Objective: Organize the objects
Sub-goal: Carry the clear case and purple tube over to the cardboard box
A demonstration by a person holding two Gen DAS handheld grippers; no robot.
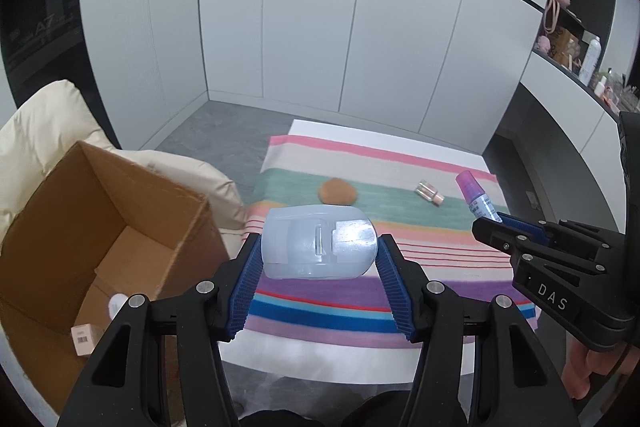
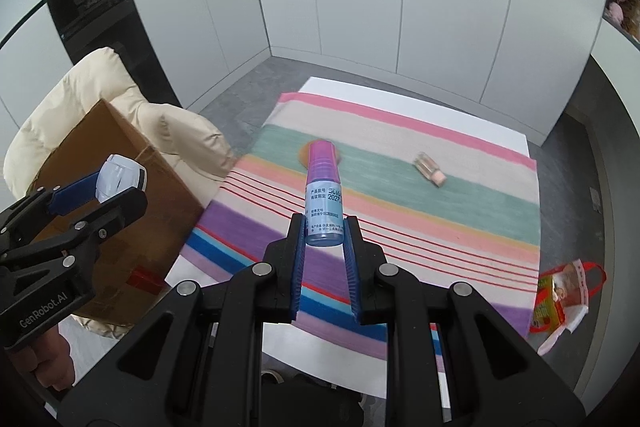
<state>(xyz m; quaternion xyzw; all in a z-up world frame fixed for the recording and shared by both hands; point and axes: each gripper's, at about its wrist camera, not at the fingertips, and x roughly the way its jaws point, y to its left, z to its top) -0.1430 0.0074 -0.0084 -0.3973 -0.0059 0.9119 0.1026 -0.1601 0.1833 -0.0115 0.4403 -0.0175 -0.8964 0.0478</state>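
Observation:
My left gripper (image 1: 319,257) is shut on a pale blue translucent plastic case (image 1: 316,231), held above the near left of a striped cloth (image 1: 400,267). The right wrist view shows that case (image 2: 120,177) beside an open cardboard box (image 2: 100,147). My right gripper (image 2: 325,223) is shut on a small bottle (image 2: 322,187) with a purple cap and blue label, held upright over the cloth. On the cloth lie a round brown sponge (image 1: 337,191) and a small clear vial with a pink end (image 1: 430,193). The box (image 1: 80,227) stands left of the table.
Small beige cartons (image 1: 86,339) lie in the box, which rests against a cream padded cushion (image 1: 32,131). A red and white bag (image 2: 560,299) sits on the floor at the right. White cabinet doors stand behind, and a cluttered shelf (image 1: 580,47) is at the far right.

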